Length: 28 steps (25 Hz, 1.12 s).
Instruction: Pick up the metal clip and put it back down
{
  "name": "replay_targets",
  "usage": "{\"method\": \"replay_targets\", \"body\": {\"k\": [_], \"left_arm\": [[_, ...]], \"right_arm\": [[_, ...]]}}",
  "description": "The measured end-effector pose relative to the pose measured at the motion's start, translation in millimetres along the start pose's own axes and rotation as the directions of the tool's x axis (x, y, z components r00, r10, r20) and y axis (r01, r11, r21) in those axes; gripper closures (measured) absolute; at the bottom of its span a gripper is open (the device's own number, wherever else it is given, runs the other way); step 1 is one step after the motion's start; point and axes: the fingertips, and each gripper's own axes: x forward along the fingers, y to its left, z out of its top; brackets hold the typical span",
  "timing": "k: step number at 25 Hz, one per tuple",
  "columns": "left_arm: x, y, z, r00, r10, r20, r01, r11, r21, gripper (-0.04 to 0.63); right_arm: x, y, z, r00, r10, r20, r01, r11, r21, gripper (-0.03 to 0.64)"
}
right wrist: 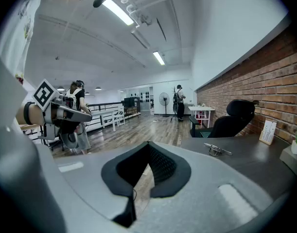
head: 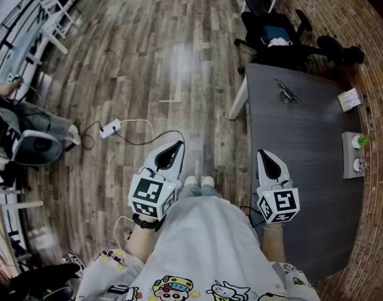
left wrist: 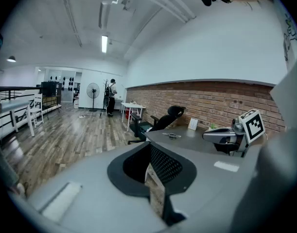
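The metal clip (head: 287, 93) lies on the far part of a dark grey table (head: 304, 168), well ahead of both grippers. It shows small in the left gripper view (left wrist: 172, 136) and in the right gripper view (right wrist: 217, 150). My left gripper (head: 177, 145) hangs over the wooden floor left of the table, jaws shut and empty (left wrist: 149, 144). My right gripper (head: 262, 153) hovers over the table's near left edge, also shut with nothing in it (right wrist: 148, 142). Each gripper is seen from the other's camera: the right gripper (left wrist: 226, 137) and the left gripper (right wrist: 65, 113).
A black office chair (head: 276, 33) stands at the table's far end. A white card (head: 350, 99) and a small planter tray (head: 354, 154) sit along the brick-wall side. A power strip (head: 110, 128) with cable lies on the floor. A person (left wrist: 111, 97) stands far off.
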Motion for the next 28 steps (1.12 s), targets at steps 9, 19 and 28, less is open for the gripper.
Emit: {"method": "replay_targets", "body": {"k": [9, 19, 28], "left_arm": [[3, 16, 4, 1.0, 0.02, 0.007, -0.02, 1.0, 0.002, 0.591], [5, 13, 10, 0.998, 0.037, 0.042, -0.036, 0.999, -0.013, 0.459], [48, 29, 15, 0.999, -0.01, 0.03, 0.01, 1.0, -0.017, 0.403]], "right_arm": [[14, 2, 5, 1.0, 0.001, 0.014, -0.001, 1.0, 0.023, 0.615], [19, 1, 15, 0.996, 0.067, 0.062, -0.07, 0.996, 0.054, 0.467], [53, -15, 16, 0.995, 0.09, 0.047, -0.093, 0.992, 0.081, 0.397]]}}
